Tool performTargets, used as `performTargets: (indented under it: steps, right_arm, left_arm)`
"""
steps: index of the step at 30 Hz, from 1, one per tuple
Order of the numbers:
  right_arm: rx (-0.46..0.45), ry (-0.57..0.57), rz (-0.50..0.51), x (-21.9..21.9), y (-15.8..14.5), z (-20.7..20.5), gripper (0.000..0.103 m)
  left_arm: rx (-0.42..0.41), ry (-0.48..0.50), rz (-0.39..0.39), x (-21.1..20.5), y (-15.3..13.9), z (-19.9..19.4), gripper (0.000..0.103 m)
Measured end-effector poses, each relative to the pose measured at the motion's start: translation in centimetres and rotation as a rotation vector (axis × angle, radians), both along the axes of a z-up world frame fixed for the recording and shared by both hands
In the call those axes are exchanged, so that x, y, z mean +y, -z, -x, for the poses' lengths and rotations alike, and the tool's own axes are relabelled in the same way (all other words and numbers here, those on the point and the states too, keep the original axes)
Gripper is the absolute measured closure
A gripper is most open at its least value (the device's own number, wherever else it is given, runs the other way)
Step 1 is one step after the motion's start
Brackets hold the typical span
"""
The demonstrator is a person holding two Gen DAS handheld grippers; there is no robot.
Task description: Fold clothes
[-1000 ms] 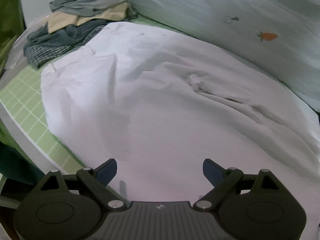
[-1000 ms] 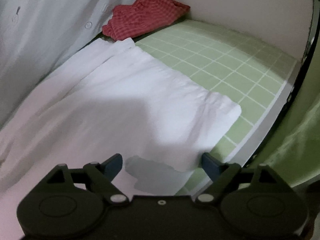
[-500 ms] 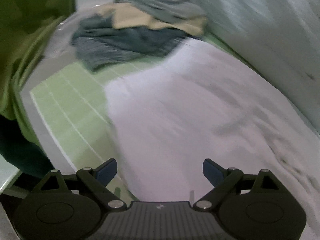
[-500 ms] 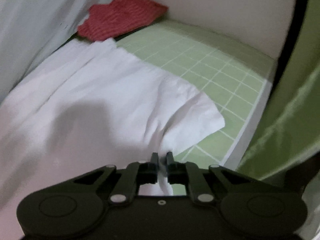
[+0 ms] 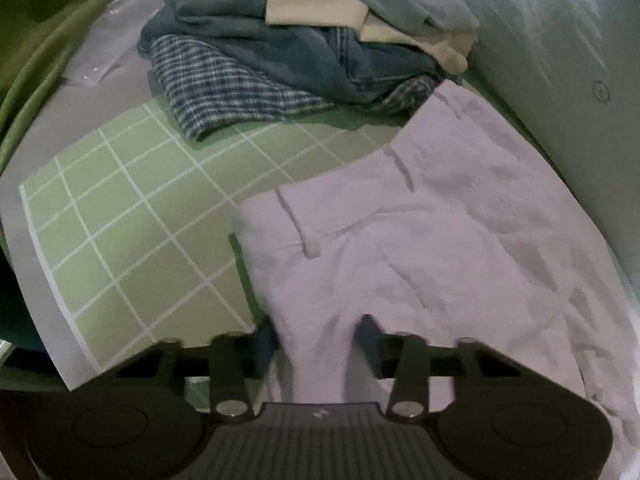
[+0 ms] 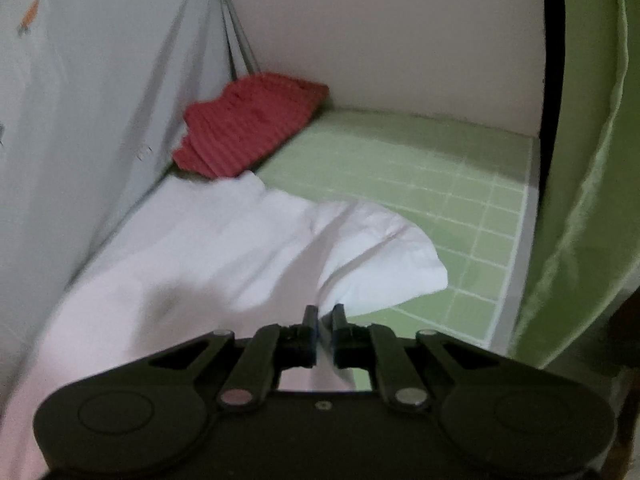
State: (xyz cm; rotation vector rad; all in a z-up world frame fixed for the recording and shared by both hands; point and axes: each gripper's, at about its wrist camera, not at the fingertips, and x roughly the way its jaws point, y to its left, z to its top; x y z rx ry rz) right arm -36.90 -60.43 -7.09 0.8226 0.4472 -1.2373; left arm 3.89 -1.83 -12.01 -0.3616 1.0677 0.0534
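Note:
White trousers (image 5: pixel 440 240) lie spread on the green grid mat (image 5: pixel 120 232); their waistband with belt loops faces the left wrist view. My left gripper (image 5: pixel 316 344) is at the waistband's near corner, its jaws partly closed with a fold of the white cloth between them. In the right wrist view the trousers' leg end (image 6: pixel 360 248) lies on the mat (image 6: pixel 440 184). My right gripper (image 6: pixel 323 318) is shut on the near edge of that leg and lifts it a little.
A pile of unfolded clothes (image 5: pixel 304 40), blue plaid, denim, beige and grey, lies at the mat's far left end. A red checked garment (image 6: pixel 248 132) lies in the far right corner. A pale curtain (image 6: pixel 100 100) runs behind. The table edge (image 6: pixel 516 280) is on the right.
My left gripper swung left to the waistband and its jaws narrowed onto the cloth. My right gripper closed on the leg's edge and pulled it up and back, wrinkling the leg end.

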Motion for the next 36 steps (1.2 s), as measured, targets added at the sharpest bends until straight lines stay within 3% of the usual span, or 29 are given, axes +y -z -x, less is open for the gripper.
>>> performTargets:
  steps: [4,6,10,21,25,28,32,36]
  right_arm:
    - [-0.039,-0.013,0.051,0.3,-1.7,-0.1,0.097]
    - [-0.029,-0.034,0.078,0.2,-2.6,-0.1,0.097]
    - [-0.09,-0.039,0.097,0.0,-3.7,1.2,0.098]
    - [-0.144,-0.095,0.124,1.4,-6.3,4.4,0.098]
    - [-0.242,-0.084,0.074,0.1,-5.6,4.2,0.098]
    - [-0.299,-0.113,0.075,-1.6,-6.0,2.5,0.098]
    - [-0.356,-0.17,0.195,-3.9,-9.5,-0.1,0.1]
    - [-0.437,-0.201,0.24,-6.6,-12.1,-2.7,0.1]
  left_arm:
    - [-0.024,-0.066,0.028,0.7,-0.5,0.4,0.092]
    - [-0.045,-0.098,0.013,0.8,-1.2,1.0,0.093]
    - [-0.105,-0.155,-0.012,1.5,-3.5,3.2,0.094]
    - [-0.153,-0.275,-0.162,3.3,-10.0,10.8,0.094]
    - [-0.164,-0.319,-0.166,3.2,-10.3,10.8,0.094]
    - [-0.224,-0.273,-0.201,1.3,-11.7,9.3,0.094]
    - [-0.341,-0.238,-0.183,-0.4,-14.6,6.8,0.094]
    - [-0.429,-0.229,-0.151,-2.3,-16.9,3.9,0.094]
